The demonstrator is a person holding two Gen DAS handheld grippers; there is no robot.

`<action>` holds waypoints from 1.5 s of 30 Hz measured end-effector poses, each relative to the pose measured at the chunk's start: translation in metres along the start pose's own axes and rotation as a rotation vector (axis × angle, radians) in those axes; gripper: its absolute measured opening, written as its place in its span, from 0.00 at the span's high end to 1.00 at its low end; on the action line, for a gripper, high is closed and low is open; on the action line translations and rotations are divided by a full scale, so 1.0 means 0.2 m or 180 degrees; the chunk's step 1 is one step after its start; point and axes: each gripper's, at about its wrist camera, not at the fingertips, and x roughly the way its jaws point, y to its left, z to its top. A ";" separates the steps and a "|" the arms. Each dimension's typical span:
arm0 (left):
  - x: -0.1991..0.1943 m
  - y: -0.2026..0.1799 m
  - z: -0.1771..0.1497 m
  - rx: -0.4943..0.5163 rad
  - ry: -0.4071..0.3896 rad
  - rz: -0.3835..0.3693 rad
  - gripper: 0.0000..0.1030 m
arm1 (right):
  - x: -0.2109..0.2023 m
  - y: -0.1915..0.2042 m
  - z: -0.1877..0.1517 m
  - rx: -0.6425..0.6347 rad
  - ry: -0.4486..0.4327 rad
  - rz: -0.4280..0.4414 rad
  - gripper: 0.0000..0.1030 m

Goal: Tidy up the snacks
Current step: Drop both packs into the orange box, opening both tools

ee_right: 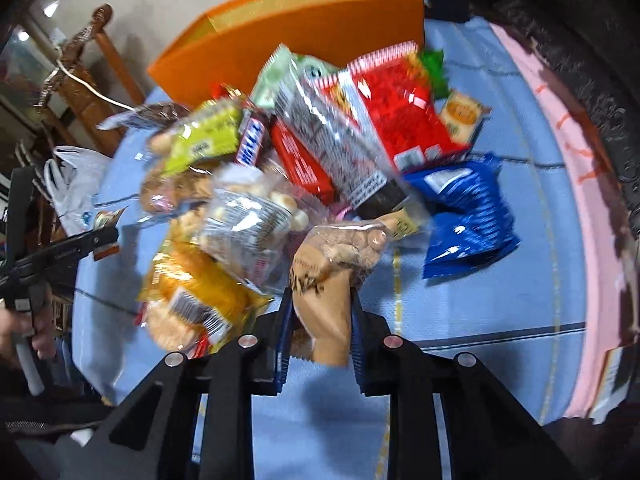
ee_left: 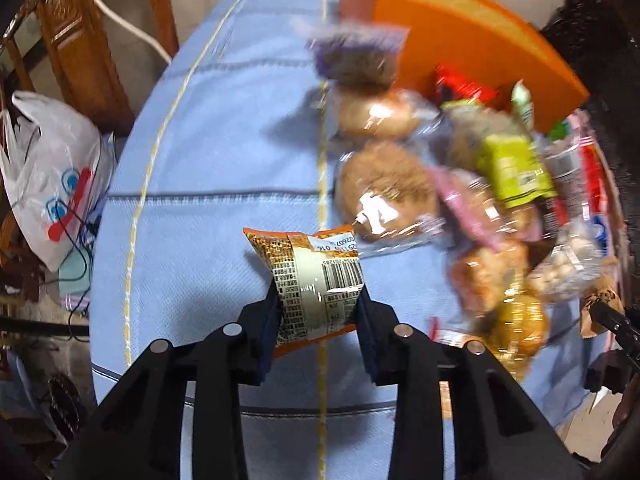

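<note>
An orange-edged snack packet (ee_left: 316,280) with a barcode is clamped between the pads of the left gripper (ee_left: 318,308) above the blue-clothed tabletop (ee_left: 224,160). A tan cookie bag (ee_right: 332,280) is pinched by the right gripper (ee_right: 322,312) at the near edge of the snack pile (ee_right: 304,152). Behind the pile an orange box (ee_right: 320,28) is seen.

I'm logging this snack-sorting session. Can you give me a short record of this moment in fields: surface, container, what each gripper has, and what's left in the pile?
surface: blue tablecloth
container: orange box, behind the pile
left gripper: shut on orange-and-cream packet, barcode side showing
right gripper: shut on tan snack bag
pile: loose heap, including red packet, blue packet, lime-green packet
</note>
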 end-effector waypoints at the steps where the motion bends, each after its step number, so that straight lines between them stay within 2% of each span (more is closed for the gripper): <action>1: -0.03 0.00 0.01 -0.0003 -0.0024 -0.0013 0.68 | -0.03 -0.01 0.01 -0.0012 -0.0033 0.0002 0.76; 7: -0.23 -0.11 0.12 0.0035 -0.0312 -0.0154 0.68 | -0.26 0.01 0.17 -0.0089 -0.0382 0.0258 0.77; 10: -0.35 -0.19 0.20 0.0120 -0.0489 -0.0220 0.68 | -0.36 0.05 0.33 -0.0155 -0.0652 0.0410 0.77; 15: -0.47 -0.35 0.47 0.0269 -0.0807 -0.0322 0.68 | -0.42 0.07 0.65 -0.0191 -0.0969 0.0528 0.77; 20: -0.41 -0.50 0.82 0.0299 -0.0858 -0.0348 0.68 | -0.32 0.06 0.96 -0.0115 -0.1115 0.0528 0.77; 24: -0.25 -0.58 1.08 0.0249 -0.0728 -0.0328 0.68 | -0.15 0.01 1.15 -0.0011 -0.1071 0.0434 0.77; 28: -0.07 -0.64 1.26 0.0213 -0.0570 -0.0260 0.67 | 0.02 -0.03 1.28 0.0070 -0.0977 0.0364 0.77; 30: 0.02 -0.66 1.32 0.0169 -0.0451 -0.0255 0.65 | 0.06 -0.02 1.30 0.0095 -0.0968 0.0302 0.77; 31: 0.05 -0.66 1.32 0.0135 -0.0413 -0.0226 0.53 | 0.09 -0.03 1.31 0.0111 -0.0947 0.0276 0.76; 32: 0.08 -0.66 1.34 0.0092 -0.0388 -0.0151 0.23 | 0.12 -0.04 1.32 0.0145 -0.0914 0.0242 0.74; 33: 0.09 -0.66 1.34 0.0075 -0.0384 -0.0021 0.06 | 0.13 -0.05 1.32 0.0189 -0.0888 0.0220 0.72; 34: 0.09 -0.66 1.34 0.0065 -0.0420 0.0125 0.04 | 0.14 -0.06 1.32 0.0217 -0.0883 0.0216 0.67; 35: 0.08 -0.66 1.33 0.0072 -0.0450 0.0207 0.04 | 0.12 -0.07 1.30 0.0247 -0.0920 0.0200 0.58; 36: 0.08 -0.65 1.32 0.0083 -0.0440 0.0186 0.04 | 0.11 -0.07 1.28 0.0256 -0.0968 0.0171 0.53; 38: 0.08 -0.63 1.29 0.0064 -0.0347 0.0164 0.04 | 0.08 -0.08 1.23 0.0255 -0.0995 0.0126 0.52; 41: 0.03 -0.58 1.23 0.0020 -0.0390 0.0190 0.04 | 0.03 -0.09 1.14 0.0235 -0.0969 0.0096 0.51; 45: -0.06 -0.52 1.07 0.0132 -0.0401 0.0224 0.04 | -0.05 -0.09 0.95 0.0205 -0.0913 0.0010 0.38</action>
